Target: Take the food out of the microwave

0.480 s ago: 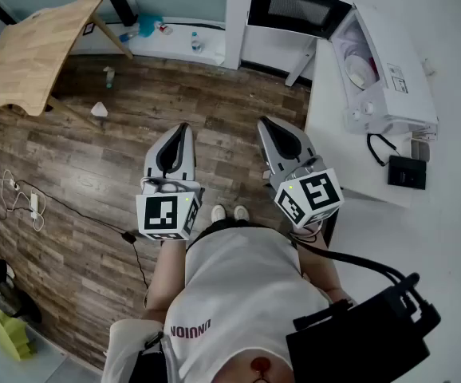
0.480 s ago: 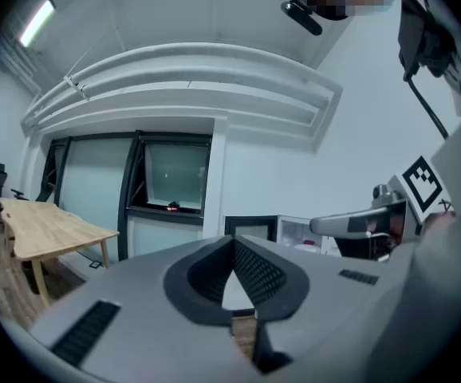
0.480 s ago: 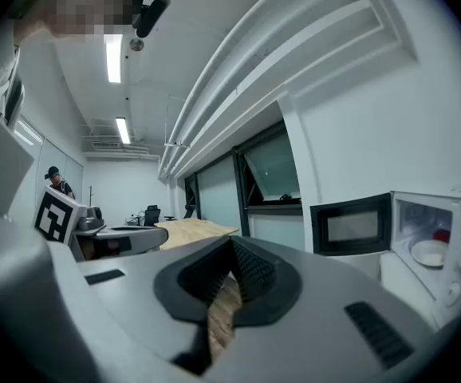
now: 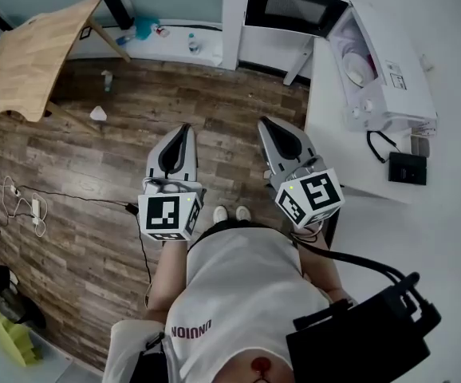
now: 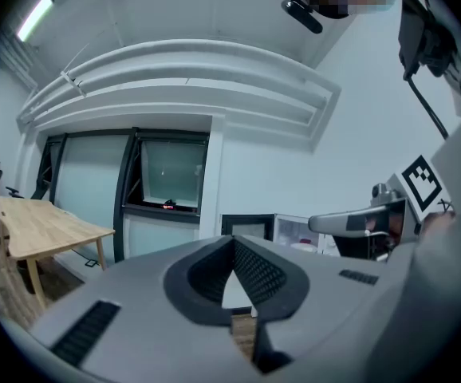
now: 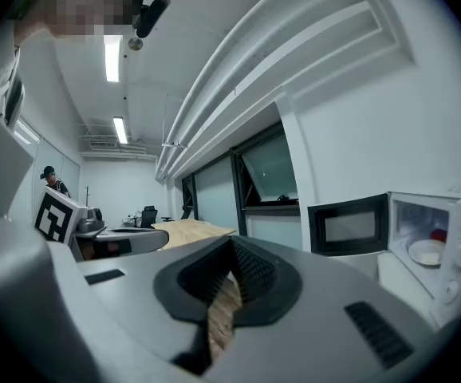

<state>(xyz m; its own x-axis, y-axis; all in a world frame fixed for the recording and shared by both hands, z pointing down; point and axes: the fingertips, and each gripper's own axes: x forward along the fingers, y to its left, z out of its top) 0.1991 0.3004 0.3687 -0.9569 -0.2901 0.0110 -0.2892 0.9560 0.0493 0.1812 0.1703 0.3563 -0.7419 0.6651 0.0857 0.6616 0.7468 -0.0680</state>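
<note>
The white microwave [image 4: 390, 78] stands on the white table at the top right, its dark-windowed door [image 4: 294, 8] swung open. Inside lies a white plate [image 4: 356, 70] with food; the right gripper view shows the plate [image 6: 426, 251] with something red [image 6: 439, 234] behind it. My left gripper [image 4: 184, 128] and right gripper [image 4: 264, 122] are held side by side over the wooden floor, well short of the microwave. Both are level with jaws closed tip to tip and nothing between them. The left gripper [image 5: 233, 239] faces the microwave door [image 5: 246, 226] from afar, and the right gripper [image 6: 231, 242] points left of it.
A tilted wooden table [image 4: 31, 54] stands at the top left. Cables [image 4: 31, 206] run over the floor at left. On the white table [image 4: 438, 238] lie a black device [image 4: 407, 170] and its cord. A black bag [image 4: 358, 333] hangs at my right hip.
</note>
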